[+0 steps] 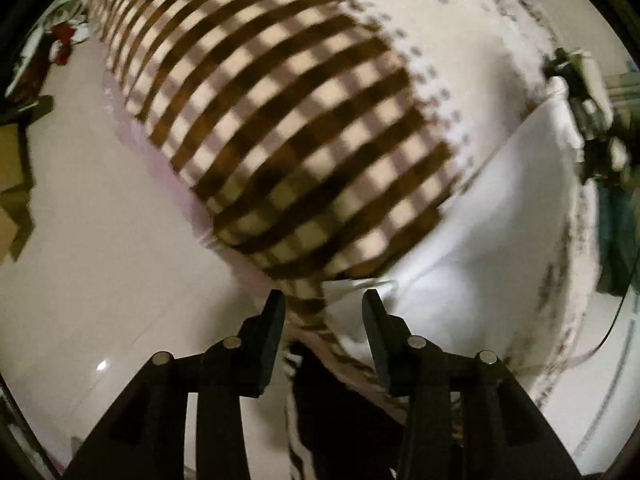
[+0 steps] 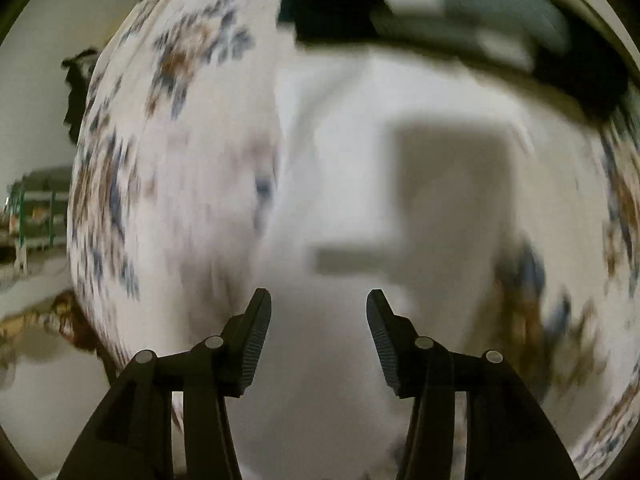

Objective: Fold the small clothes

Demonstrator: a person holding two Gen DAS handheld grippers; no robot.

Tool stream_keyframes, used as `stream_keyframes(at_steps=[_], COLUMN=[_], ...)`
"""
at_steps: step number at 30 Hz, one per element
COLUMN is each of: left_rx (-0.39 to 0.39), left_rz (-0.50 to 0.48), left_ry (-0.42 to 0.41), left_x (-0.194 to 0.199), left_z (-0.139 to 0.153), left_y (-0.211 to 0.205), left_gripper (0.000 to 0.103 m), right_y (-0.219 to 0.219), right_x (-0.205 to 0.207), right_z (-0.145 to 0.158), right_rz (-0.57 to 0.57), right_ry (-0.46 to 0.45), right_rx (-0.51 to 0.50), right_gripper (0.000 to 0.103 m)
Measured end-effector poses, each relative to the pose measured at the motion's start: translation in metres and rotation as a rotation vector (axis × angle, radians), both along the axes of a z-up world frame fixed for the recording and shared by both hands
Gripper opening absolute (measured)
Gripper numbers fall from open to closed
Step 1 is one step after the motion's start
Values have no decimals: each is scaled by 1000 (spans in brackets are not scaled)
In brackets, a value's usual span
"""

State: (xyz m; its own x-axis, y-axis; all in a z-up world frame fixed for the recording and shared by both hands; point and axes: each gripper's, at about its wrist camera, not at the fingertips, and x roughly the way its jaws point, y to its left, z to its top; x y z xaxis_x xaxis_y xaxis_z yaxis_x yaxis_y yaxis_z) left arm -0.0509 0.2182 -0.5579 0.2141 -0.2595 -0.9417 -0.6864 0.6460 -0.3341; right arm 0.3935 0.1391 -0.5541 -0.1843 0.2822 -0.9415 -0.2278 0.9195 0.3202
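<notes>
- While both views are smeared with blur, the basics read: a brown-and-cream check cloth (image 1: 288, 128) lies spread over a white surface (image 1: 500, 220) with a floral border (image 2: 108, 184).
- Left gripper (image 1: 324, 300): jaws part open, pointing steeply down. A check strip of the cloth runs down between the fingers (image 1: 274, 320), but the pads don't press on it, so I read it as let go, not held.
- Right gripper (image 2: 318, 300): jaws apart, nothing between them. Below it only plain white fabric and a grey blocky shadow.
- Cloth position: in the left view it stretches from the top left down to the left gripper, its near end bunched at the fingers. It does not show in the right view.
- Something dark with a white zigzag edge sits low between the left gripper's arms; can't tell what it is.
- Progress, my judgement: the cloth looks laid out or mid-fold, not finished. No neat compact stack shows in either view. Whether one fold is already in it I can't tell; the blur hides edges and layers.
- Left to do, likely: square the near end, re-grip corners with both grippers, fold to a small packet.
- Off the surface: pale floor (image 1: 80, 280), clutter at the far edges.
</notes>
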Motion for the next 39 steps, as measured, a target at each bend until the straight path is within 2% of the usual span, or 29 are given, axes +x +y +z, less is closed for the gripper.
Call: stream_keyframes(at_steps=[2,7,10,11,12,13,14,15,16,19,22,24,25,27,28,29,31,32,34,36,39], left_rx=[-11,0,50,68,85,103,111,113,119,147,143,119,106,116,125,125,139,137,126,98,97], left_rz=[-49,-169,-201,-206,-213,-225,-230,-227,-226,-248,-273,-277,-270,-270,-272,-278,-285,-288,-294,-305,-359], left_ry=[-23,-5,4,-12,-15,-14,-11,-13,-21,-13,10,48,58,46,28,-7,-58,-111,-182,-247,-341], left_x=[10,41,46,45,45,43,41,43,41,37,24,9,9,12,15,19,35,48,77,124,222], left_z=[2,-10,-14,-13,-13,-15,-16,-18,-18,-16,-14,-6,2,25,38,54,74,85,96,98,92], left_y=[-7,-29,-43,-48,-52,-55,-57,-62,-64,-73,-75,-76,-76,-70,-70,-70,-71,-71,-70,-66,-64], left_gripper=[45,46,43,43,39,23,16,11,5,4,6,8,8,12,16,21,57,62,65,65,65], right_y=[-27,-81,-91,-92,-94,-94,-93,-92,-92,-94,-97,-100,-104,-119,-128,-137,-158,-169,-186,-198,-214], right_x=[-52,-212,-277,-294,-307,-321,-329,-339,-345,-358,-365,-360,-355,-344,-332,-324,-299,-287,-257,-223,-155], right_z=[-11,-71,-101,-110,-116,-121,-123,-123,-122,-113,-118,-112,-103,-78,-63,-51,-26,-17,0,11,22], right_rz=[-9,-83,-150,-175,-203,-231,-240,-234,-230,-211,-212,-209,-199,-212,-222,-230,-255,-275,-324,-361,-444], right_ry=[89,423,524,545,555,556,542,522,498,430,438,450,442,406,382,353,291,263,196,137,29], right_rx=[6,54,90,98,120,146,160,168,156,132,112,125,136,195,214,234,259,259,284,278,230], right_gripper=[53,53,53,53,53,51,28,10,3,2,3,8,17,42,59,63,63,64,64,64,64])
